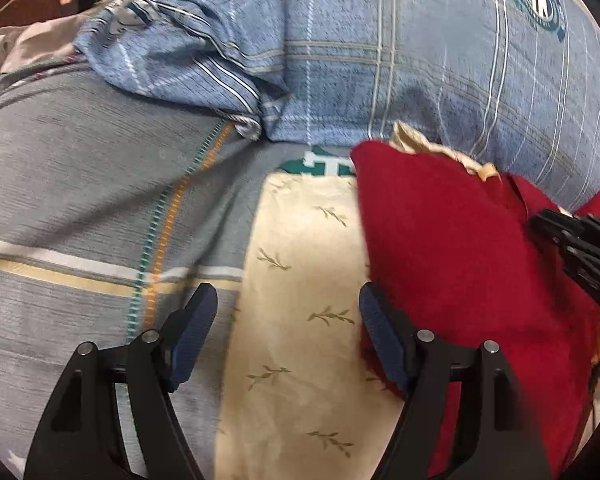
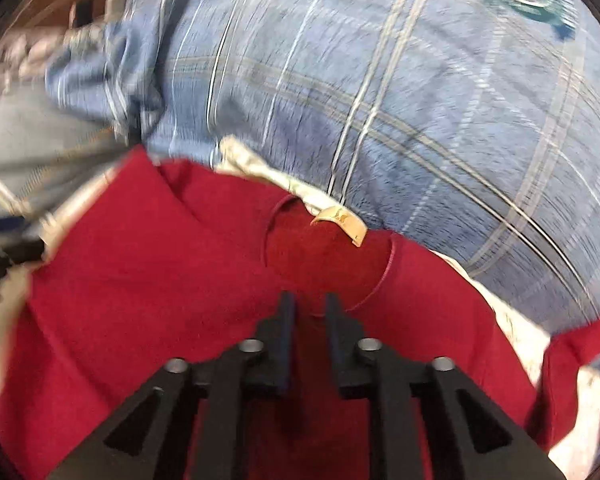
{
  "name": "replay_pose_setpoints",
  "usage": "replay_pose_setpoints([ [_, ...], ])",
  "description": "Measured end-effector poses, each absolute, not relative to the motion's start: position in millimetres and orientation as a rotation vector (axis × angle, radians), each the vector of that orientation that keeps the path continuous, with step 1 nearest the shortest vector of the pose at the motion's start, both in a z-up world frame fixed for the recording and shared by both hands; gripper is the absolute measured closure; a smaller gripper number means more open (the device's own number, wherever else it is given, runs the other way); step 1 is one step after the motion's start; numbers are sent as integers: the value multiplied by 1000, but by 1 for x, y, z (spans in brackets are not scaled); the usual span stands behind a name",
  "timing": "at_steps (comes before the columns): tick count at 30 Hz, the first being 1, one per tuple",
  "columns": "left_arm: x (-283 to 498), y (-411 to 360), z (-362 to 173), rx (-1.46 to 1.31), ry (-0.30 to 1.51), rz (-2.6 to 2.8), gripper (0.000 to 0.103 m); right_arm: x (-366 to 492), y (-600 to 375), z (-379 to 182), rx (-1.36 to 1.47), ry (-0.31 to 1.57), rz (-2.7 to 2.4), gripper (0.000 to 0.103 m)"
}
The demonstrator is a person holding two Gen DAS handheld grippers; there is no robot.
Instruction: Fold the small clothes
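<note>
Red fleece-like cloth, the small garment (image 1: 460, 248), lies on a cream leaf-print cloth (image 1: 300, 280) spread over the plaid bed (image 1: 80, 200). Left gripper (image 1: 288, 320) hovers spread and empty above the cream cloth, likely waiting to pin an edge.

Right view, blurred: right gripper (image 2: 310, 312) stands narrowly parted over the garment's neckline, beside a tan label (image 2: 340, 220); nothing visibly pinched.

Matt, fuzzy red cloth garment (image 2: 140, 280)

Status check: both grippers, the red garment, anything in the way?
Left gripper open, empty, over cream cloth. Right gripper narrowly open above red garment, near its collar; grip not evident. Blue plaid bedding close behind.
</note>
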State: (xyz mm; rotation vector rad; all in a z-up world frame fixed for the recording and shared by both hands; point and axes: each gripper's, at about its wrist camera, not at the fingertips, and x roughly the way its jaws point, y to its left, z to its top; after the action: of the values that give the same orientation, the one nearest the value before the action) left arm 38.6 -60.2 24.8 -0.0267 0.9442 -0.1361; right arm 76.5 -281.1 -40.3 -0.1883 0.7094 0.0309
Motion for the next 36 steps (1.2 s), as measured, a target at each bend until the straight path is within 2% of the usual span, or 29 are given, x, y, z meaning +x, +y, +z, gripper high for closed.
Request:
replay_pose_setpoints([
  [1, 39, -57, 27, -31, 937, -125, 30, 66, -280, -32, -123, 692, 70, 65],
  [4, 42, -43, 29, -56, 927, -78, 30, 36, -259, -20, 19, 708, 295, 64],
  [7, 44, -30, 28, -113, 933, -59, 30, 12, -221, -31, 85, 749, 514, 66],
  [13, 41, -30, 34, -124, 924, -71, 30, 22, -165, -83, 94, 835, 501, 64],
  [17, 40, -33, 36, -141, 921, -109, 30, -3, -143, -81, -31, 767, 479, 62],
  [20, 36, -38, 37, -140, 909, -146, 30, -3, -173, -71, 106, 800, 500, 65],
  [24, 31, -50, 38, -153, 882, -196, 30, -13, -249, -48, 193, 712, 313, 61],
  [26, 31, -57, 35, -166, 873, -220, 30, -19, -293, -36, 207, 659, 196, 53],
  [28, 32, -66, 31, -159, 882, -248, 30, -19, -333, -28, 196, 618, 44, 38],
  [30, 34, -76, 27, -136, 887, -258, 30, -22, -374, -24, 183, 613, -106, 36],
  [33, 38, -87, 18, -98, 900, -258, 30, -6, -428, -39, 202, 686, -222, 37],
  [35, 40, -94, 11, -77, 918, -261, 30, 6, -440, -54, 186, 750, -230, 45],
  [36, 41, -97, 6, -63, 925, -261, 30, 12, -443, -63, 183, 785, -208, 64],
])
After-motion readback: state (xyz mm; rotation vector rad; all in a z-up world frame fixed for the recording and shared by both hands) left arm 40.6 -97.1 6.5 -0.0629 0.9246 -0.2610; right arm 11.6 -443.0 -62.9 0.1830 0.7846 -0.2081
